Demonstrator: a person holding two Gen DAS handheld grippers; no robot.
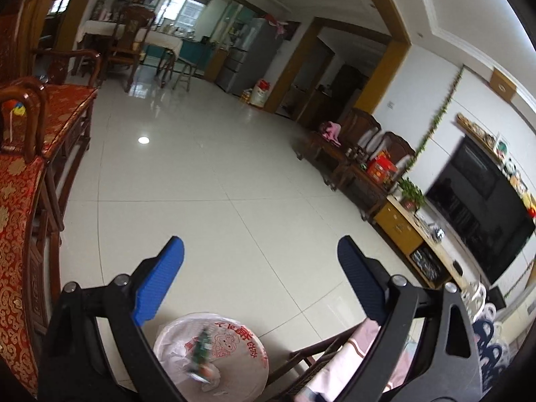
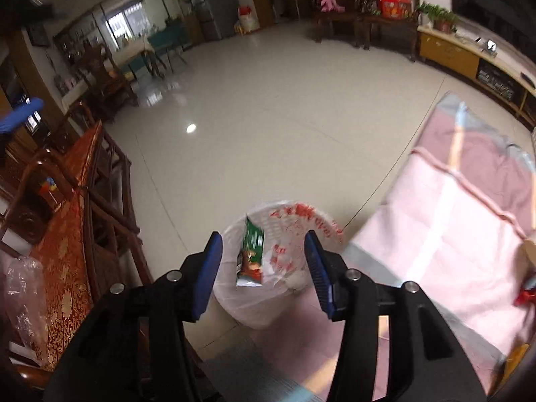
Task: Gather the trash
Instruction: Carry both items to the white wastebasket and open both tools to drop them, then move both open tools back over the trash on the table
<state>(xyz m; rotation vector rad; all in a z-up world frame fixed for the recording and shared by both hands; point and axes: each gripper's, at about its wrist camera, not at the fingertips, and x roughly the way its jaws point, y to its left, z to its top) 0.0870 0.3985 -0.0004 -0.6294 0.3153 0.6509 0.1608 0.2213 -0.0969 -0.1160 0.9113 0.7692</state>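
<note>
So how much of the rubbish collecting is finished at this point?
One piece looks done: a green wrapper sits in, or is dropping into, the bag-lined bin. Nothing is in hand; the right hand-held gripper above the bin and the left hand-held gripper are both open. Something red lies on the pink cloth, perhaps more trash.

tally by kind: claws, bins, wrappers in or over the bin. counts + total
Claws: 2, left claw and right claw, both open and empty
Trash bins: 1, white bag-lined bin on the floor
Wrappers: 1, green snack wrapper at the bin's mouth
Total: 4
</note>
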